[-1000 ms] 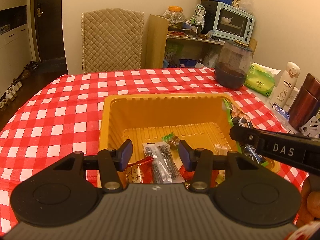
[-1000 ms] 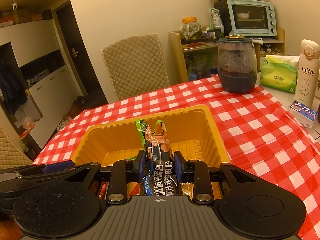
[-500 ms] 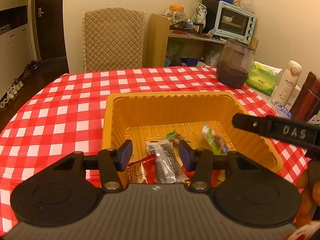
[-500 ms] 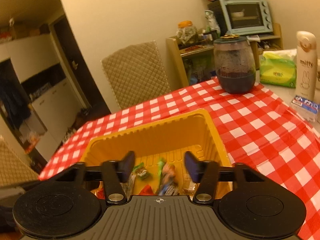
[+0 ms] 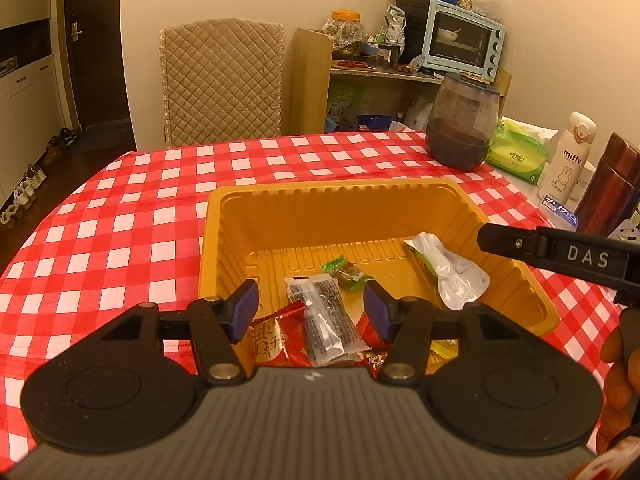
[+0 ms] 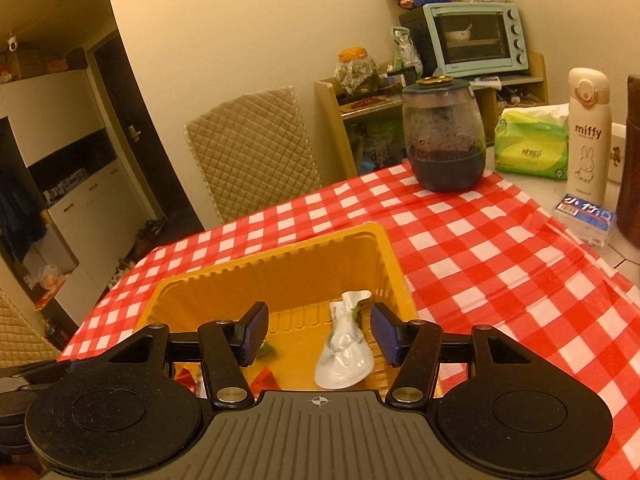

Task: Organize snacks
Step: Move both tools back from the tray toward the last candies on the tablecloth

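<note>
- Silver pouch [image 5: 452,272] in yellow tray [image 5: 320,200], leaning on the right wall; same pouch [image 6: 345,354] just ahead of right tongs [image 6: 318,334]; likely light, crinkly foil, soft body, slick face; best taken at the flat sealed edge or the narrow neck, not the bulging middle
- Clear-and-black packet [image 5: 326,316] flat on the tray floor, near the front; thin, floppy; probably needs an edge pinch, tongs coming in low under a corner
- Green wrapped candy [image 5: 346,272] mid-floor; small, light, twist ends the obvious hold; easy to flick away
- Red packets [image 5: 276,338] at the front wall, partly hidden behind left tongs [image 5: 311,310]; soft film, likely slippery
- Left tongs spread and opening further, nothing between the pads; packets seen in the gap lie below on the tray floor
- Right tongs spread, pads clear of the pouch, nothing pinched
- Left wrist view only: full tray floor, packet, candy, pouch's lean on the wall, right tongs' finger [image 5: 552,252] above the right rim, part of a hand [image 5: 622,376]
- Right wrist view only: pouch's crumpled top and green trim, checkered tabletop [image 6: 480,264] right of the tray; most of the floor blocked by the tool body
</note>
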`<state>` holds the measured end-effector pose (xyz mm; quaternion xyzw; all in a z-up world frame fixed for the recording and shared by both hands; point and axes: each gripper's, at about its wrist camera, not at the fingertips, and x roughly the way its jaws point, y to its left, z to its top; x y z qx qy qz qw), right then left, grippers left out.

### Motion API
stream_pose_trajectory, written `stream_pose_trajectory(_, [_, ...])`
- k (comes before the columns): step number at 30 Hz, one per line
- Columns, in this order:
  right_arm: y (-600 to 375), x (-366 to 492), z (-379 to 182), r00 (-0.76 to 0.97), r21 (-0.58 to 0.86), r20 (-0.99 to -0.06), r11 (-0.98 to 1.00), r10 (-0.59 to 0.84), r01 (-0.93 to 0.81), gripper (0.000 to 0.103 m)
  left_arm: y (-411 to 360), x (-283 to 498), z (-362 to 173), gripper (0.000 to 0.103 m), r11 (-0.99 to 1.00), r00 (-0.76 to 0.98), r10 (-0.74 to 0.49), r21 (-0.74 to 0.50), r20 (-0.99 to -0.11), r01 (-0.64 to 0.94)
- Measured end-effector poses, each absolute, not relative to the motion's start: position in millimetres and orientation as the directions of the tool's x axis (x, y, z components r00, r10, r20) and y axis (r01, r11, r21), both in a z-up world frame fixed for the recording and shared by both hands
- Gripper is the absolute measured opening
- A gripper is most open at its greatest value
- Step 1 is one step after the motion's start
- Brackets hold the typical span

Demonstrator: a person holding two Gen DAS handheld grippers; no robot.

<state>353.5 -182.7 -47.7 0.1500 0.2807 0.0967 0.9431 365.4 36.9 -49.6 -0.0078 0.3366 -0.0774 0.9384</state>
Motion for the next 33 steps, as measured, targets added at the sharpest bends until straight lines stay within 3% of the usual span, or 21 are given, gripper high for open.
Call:
stream_pose_trajectory(20, [-232, 277, -32, 0.855, 0.314, -0.482, 0.949, 0.192, -0.036, 0.061, 35, 282, -32, 0.075, 0.986, 0.789, -0.166, -0.082, -0.592, 0.146])
stream_pose_trajectory(33, [-259, 197, -55, 0.836, 0.288, -0.529, 0.958, 0.144, 0.017, 0.062, 25, 216, -47, 0.08, 0.979, 0.754, -0.203, -0.122, -0.625, 0.163])
